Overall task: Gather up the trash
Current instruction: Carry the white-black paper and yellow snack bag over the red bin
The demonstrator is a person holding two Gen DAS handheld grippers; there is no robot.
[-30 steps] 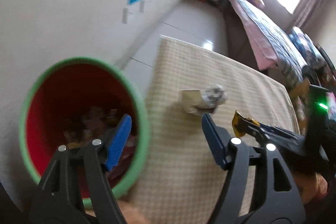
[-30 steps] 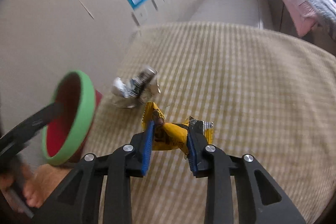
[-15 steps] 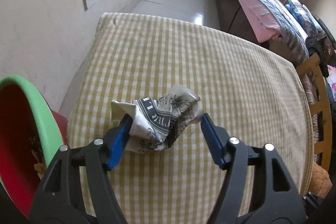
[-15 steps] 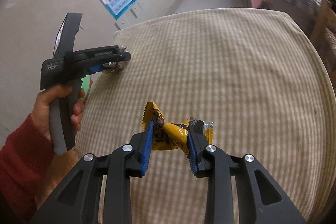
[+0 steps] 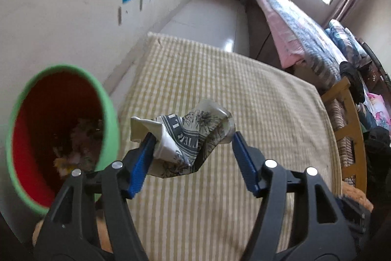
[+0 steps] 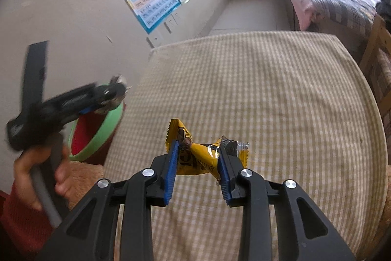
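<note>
Gripping 2 scraps: 1 crumpled paper [image 5: 188, 136], 1 yellow wrapper [image 6: 198, 158], beside 1 bin [image 5: 107, 114]

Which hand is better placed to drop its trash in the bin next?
Probably left: the left gripper holds the crumpled paper right beside the bin; the right gripper grips its yellow wrapper over the table.

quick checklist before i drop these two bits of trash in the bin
1. Left gripper holds the crumpled paper: ok, paper between both pads, off the table.
2. Right gripper holds the yellow wrapper: ok, pinched between the pads.
3. Bin mouth open and unblocked: ok, some trash already inside.
4. Paper over the bin mouth: not ok in the left wrist view; the bin sits to its left.
5. Wrapper over the bin: not ok, it hangs above the checked tablecloth.
</note>
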